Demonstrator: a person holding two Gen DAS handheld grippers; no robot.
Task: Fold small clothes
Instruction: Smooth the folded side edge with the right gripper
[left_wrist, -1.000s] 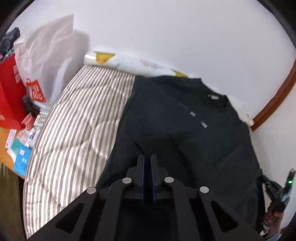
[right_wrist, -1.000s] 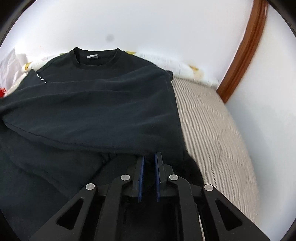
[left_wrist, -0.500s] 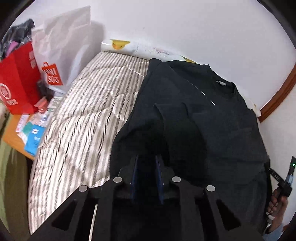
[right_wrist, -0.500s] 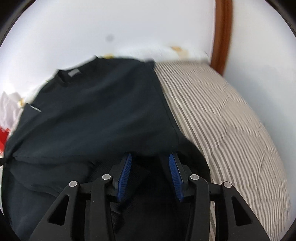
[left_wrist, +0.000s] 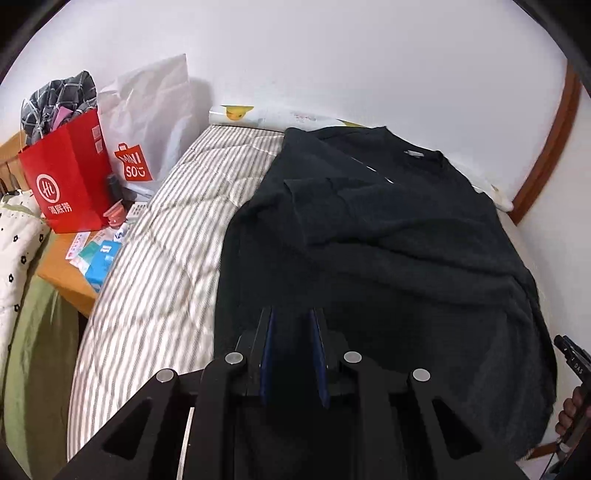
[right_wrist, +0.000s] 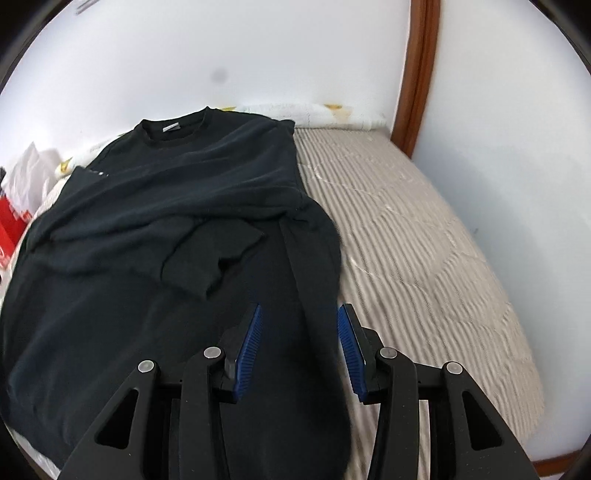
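two bags beside the bed: red paper bag (left_wrist: 70, 173) stuffed with checked grey cloth (left_wrist: 59, 99) poking out the top, white plastic bag (left_wrist: 151, 122) behind it, contents hidden. black sweater (left_wrist: 388, 251) spread flat on the striped bed (left_wrist: 159, 258), collar toward the wall, both sleeves folded across the chest. left gripper (left_wrist: 293, 328) parted slightly above the sweater's hem, holding nothing. right gripper (right_wrist: 301, 328) spread wide over the sweater's right edge, blue pads (right_wrist: 251, 343) clear of the fabric.
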